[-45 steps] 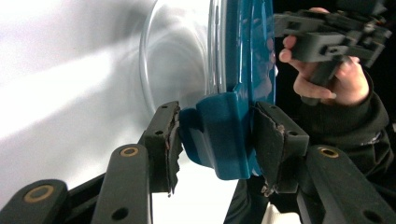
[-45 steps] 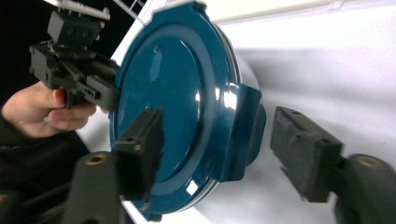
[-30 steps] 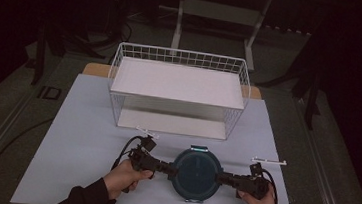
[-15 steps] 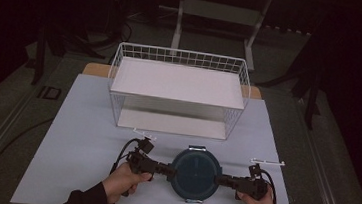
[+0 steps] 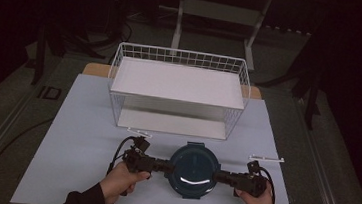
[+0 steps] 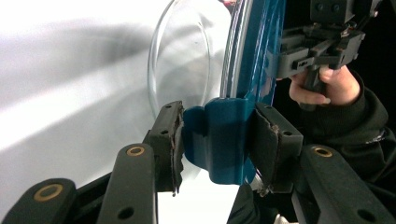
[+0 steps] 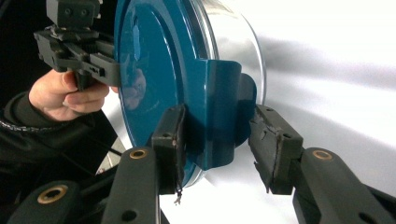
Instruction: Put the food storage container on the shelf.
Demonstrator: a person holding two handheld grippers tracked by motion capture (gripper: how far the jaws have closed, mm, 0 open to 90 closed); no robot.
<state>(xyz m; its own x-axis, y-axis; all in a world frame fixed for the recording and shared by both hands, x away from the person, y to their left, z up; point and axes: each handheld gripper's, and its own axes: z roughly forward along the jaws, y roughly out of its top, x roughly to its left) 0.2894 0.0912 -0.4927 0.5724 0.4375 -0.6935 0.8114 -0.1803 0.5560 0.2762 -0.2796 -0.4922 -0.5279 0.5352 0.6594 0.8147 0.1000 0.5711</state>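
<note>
Round glass container (image 5: 193, 171) with teal lid, just in front of the wire basket (image 5: 177, 89). Left gripper (image 6: 219, 140) clamped on one lid latch. Right gripper (image 7: 217, 135) around the opposite latch, one pad touching, other pad slightly off.

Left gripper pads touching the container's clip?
Touching. The left gripper view shows the left gripper with both pads pressed against the blue clip of the container, no gap on either side.

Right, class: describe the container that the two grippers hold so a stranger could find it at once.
Start at the white wire basket on the pale table. Just in front of it sits the round glass container with a teal lid, the only round, dark thing there, its side clips between both grippers.
</note>
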